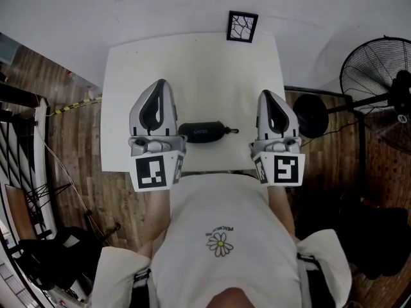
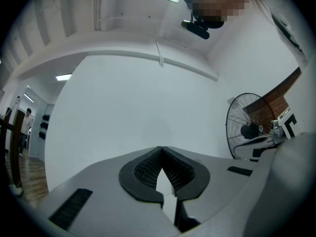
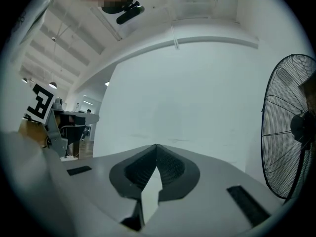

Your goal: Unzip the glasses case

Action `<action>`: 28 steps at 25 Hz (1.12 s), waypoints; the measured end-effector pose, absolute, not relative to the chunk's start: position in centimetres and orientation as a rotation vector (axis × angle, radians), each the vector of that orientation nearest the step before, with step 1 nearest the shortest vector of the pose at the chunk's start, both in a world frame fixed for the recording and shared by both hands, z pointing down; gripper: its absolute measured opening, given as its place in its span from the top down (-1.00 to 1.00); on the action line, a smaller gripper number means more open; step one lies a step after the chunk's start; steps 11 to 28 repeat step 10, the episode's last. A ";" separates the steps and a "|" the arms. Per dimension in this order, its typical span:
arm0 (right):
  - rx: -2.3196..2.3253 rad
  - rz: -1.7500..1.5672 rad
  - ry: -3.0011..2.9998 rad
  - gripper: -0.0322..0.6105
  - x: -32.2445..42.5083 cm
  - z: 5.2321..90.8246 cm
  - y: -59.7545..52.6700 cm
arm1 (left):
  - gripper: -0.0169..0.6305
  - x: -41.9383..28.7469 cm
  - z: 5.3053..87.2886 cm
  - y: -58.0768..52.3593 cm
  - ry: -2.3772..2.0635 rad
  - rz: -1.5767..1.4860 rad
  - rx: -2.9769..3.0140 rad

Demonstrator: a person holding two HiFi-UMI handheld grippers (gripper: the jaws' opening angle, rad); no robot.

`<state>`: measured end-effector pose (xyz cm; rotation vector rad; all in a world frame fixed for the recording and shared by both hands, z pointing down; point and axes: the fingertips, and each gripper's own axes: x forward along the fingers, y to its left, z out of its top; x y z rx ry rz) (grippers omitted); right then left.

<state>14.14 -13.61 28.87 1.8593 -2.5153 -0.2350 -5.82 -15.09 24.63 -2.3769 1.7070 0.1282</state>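
Note:
In the head view a black zipped glasses case (image 1: 203, 132) lies on the white table (image 1: 192, 63) near its front edge, with its zip pull (image 1: 231, 131) pointing right. My left gripper (image 1: 160, 86) hovers just left of the case, its tips shut with nothing between them. My right gripper (image 1: 266, 97) hovers to the right of the case, apart from it, also shut and empty. The left gripper view shows its jaw tips (image 2: 161, 148) touching against a bare white wall. The right gripper view shows the same, tips (image 3: 156, 146) together. The case is out of both gripper views.
A black-and-white marker card (image 1: 242, 26) lies at the table's far edge. A standing fan (image 1: 379, 63) is right of the table, also in the right gripper view (image 3: 291, 132). Dark metal frames (image 1: 19, 140) stand at the left on the wooden floor.

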 end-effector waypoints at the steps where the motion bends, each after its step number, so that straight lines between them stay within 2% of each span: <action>1: 1.857 -0.235 -2.513 0.88 14.1 28.9 -13.6 | 0.90 -5.8 24.7 -15.1 1.707 0.129 -2.378; 28: 1.850 -0.255 -2.503 0.88 13.8 29.1 -13.7 | 0.90 -6.7 25.1 -15.4 1.733 0.119 -2.370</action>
